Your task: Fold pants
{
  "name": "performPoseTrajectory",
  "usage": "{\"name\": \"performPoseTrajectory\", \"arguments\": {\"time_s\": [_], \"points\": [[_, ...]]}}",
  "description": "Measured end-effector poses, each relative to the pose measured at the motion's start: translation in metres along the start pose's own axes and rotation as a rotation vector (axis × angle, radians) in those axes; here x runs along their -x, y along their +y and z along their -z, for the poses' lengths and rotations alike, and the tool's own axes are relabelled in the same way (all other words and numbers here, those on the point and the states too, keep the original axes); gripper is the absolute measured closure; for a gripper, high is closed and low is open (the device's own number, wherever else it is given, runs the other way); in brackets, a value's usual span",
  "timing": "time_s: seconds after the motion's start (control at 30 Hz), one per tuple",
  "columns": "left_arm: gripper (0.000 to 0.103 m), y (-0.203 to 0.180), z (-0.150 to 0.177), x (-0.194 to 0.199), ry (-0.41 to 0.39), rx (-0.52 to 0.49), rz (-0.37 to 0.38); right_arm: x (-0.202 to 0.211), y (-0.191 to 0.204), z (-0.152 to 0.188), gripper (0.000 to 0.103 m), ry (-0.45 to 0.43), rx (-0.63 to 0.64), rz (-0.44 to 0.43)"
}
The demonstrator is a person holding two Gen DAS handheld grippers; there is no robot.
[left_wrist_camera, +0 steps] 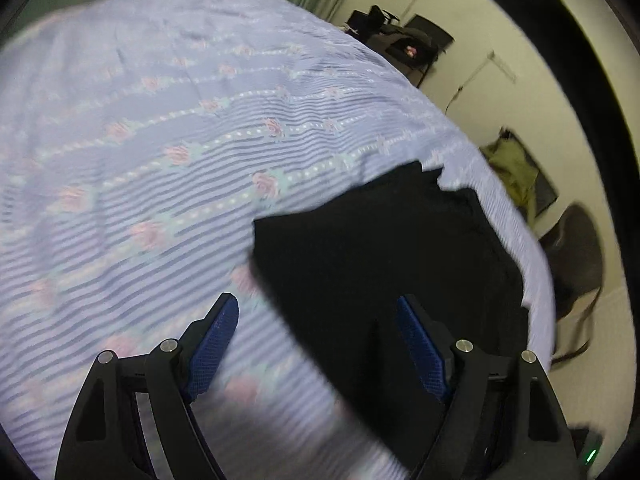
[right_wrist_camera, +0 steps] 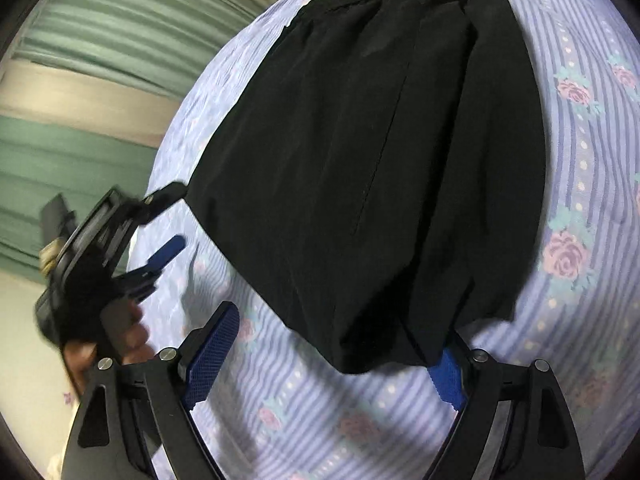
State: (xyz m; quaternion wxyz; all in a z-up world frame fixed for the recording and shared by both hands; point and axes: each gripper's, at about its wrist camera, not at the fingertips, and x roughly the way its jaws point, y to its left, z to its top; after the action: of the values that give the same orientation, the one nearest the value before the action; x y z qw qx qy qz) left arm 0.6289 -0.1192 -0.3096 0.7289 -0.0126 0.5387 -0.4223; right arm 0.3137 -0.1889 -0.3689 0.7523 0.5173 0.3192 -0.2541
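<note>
The black pants lay on a bed, spread over a lilac striped bedspread printed with pink roses, which gave a broad, soft, level surface for folding. In the right wrist view they appeared already doubled lengthwise, one leg lying on the other, with the gathered waistband at the far end and the hems nearest the camera. The right tongs hovered just over that near end with their blue pads spread wide and nothing pinched; the hem cloth lay in front of the right-hand pad and hid part of it, and whether it touched could not be told. This placement seemed meant for taking the hem corner. The left tongs, also visible in the right view at the pants' left edge and held in a person's hand, were likewise spread and empty, pointing down at the bedspread with the dark cloth's corner under their right finger. Probably each pair was set at one side of the hem so both could lift it evenly towards the waistband.
</note>
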Motion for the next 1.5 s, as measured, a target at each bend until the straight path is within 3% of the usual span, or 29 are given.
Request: {"name": "performPoseTrajectory", "arguments": {"time_s": [0.1,0.23,0.27,0.3,0.37,0.4,0.47,0.57,0.67,0.8,1.0,1.23,1.5], "points": [[0.025,0.009,-0.010,-0.023,0.017,0.087,0.073,0.000,0.000,-0.004,0.016,-0.015,0.007,-0.004],[0.027,0.008,-0.014,-0.035,-0.005,0.138,0.105,0.002,-0.002,-0.016,0.018,-0.042,-0.019,-0.019],[0.038,0.008,-0.016,-0.036,-0.009,0.165,0.120,0.001,-0.002,-0.019,0.021,-0.049,-0.022,-0.021],[0.059,0.008,-0.017,-0.037,-0.010,0.188,0.131,0.001,-0.002,-0.022,0.024,-0.051,-0.024,-0.021],[0.082,0.005,-0.019,-0.041,-0.007,0.209,0.149,0.000,-0.001,-0.028,0.039,-0.047,-0.040,-0.031],[0.084,0.003,-0.020,-0.039,-0.012,0.208,0.147,0.000,0.000,-0.031,0.045,-0.044,-0.039,-0.039],[0.086,-0.007,-0.018,-0.032,-0.029,0.174,0.088,-0.001,0.004,-0.037,0.067,-0.022,-0.016,-0.049],[0.088,-0.029,-0.016,-0.009,-0.066,0.116,0.012,0.011,0.010,-0.049,0.086,0.022,0.073,-0.078],[0.088,-0.063,-0.011,0.023,-0.096,0.024,-0.088,0.037,0.015,-0.057,0.089,0.031,0.137,-0.093],[0.088,-0.098,0.007,0.066,-0.120,-0.016,-0.214,0.088,0.026,-0.069,0.089,0.029,0.267,-0.123],[0.088,-0.148,0.056,0.144,-0.168,0.003,-0.366,0.156,0.038,-0.081,0.090,0.080,0.413,-0.162],[0.088,-0.206,0.132,0.245,-0.291,0.102,-0.484,0.244,0.067,-0.072,0.090,0.149,0.674,-0.282],[0.089,-0.245,0.239,0.346,-0.420,0.311,-0.612,0.334,0.098,-0.022,0.090,0.264,0.931,-0.454]]}}
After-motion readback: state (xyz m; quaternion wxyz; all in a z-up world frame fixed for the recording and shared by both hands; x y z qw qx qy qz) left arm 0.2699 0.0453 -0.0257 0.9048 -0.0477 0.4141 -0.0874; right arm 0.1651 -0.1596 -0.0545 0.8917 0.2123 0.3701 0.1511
